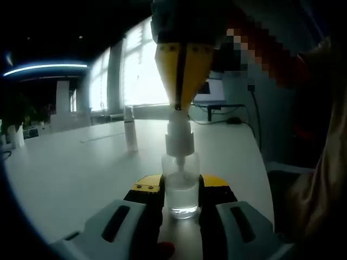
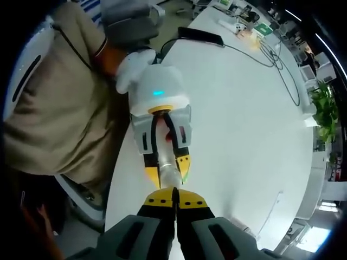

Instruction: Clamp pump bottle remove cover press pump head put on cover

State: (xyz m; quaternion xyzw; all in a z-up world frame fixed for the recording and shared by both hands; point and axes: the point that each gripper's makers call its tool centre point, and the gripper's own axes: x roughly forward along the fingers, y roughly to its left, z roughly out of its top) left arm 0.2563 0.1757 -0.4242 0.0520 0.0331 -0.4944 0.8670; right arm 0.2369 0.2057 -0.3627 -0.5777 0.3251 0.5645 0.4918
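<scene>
Left gripper [image 1: 181,203] clamps pump bottle [image 1: 180,187] on white table [image 1: 81,157] by windows [image 1: 138,70]; closed right gripper [image 1: 179,105] presses pump head [image 1: 179,135].

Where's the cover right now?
In the left gripper view the cover stands upright on the white table, off the pump bottle, beyond it and to its left.

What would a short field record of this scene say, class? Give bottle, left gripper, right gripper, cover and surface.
bottle: clear pump bottle, upright on the table
left gripper: shut on the bottle's body
right gripper: jaws shut, tips on the pump head from above
cover: off; a cover stands further back on the table
surface: white table, cables at its far end
</scene>
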